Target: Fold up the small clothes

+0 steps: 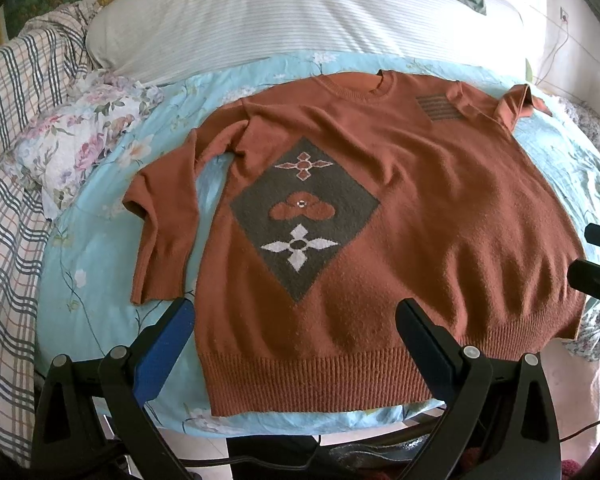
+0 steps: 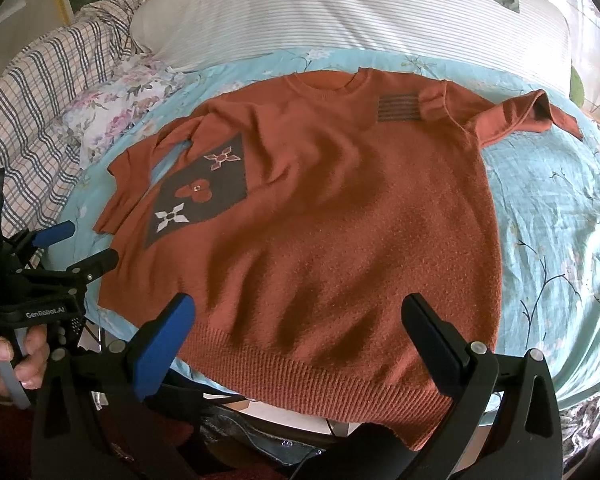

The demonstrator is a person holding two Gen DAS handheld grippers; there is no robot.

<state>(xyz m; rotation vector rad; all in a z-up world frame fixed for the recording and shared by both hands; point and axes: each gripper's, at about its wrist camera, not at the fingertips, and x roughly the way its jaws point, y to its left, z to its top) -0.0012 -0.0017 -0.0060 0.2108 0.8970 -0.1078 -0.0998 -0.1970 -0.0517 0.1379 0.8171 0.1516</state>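
A rust-orange knit sweater (image 1: 420,208) lies flat, front up, on a light blue floral sheet (image 1: 100,264). It has a grey diamond with flower motifs (image 1: 304,216) and a striped patch (image 1: 438,108). Its left sleeve (image 1: 160,216) lies beside the body; the right sleeve (image 1: 516,106) is crumpled at the far right. My left gripper (image 1: 296,320) is open above the ribbed hem (image 1: 320,384), empty. My right gripper (image 2: 300,316) is open above the sweater (image 2: 320,220) near its hem, empty. The left gripper also shows in the right wrist view (image 2: 80,248).
A striped white pillow (image 1: 280,20) lies behind the sweater. A floral pillow (image 1: 80,136) and a plaid blanket (image 1: 12,200) lie at the left. The bed's near edge runs just under the hem. A cable (image 1: 556,48) hangs by the right wall.
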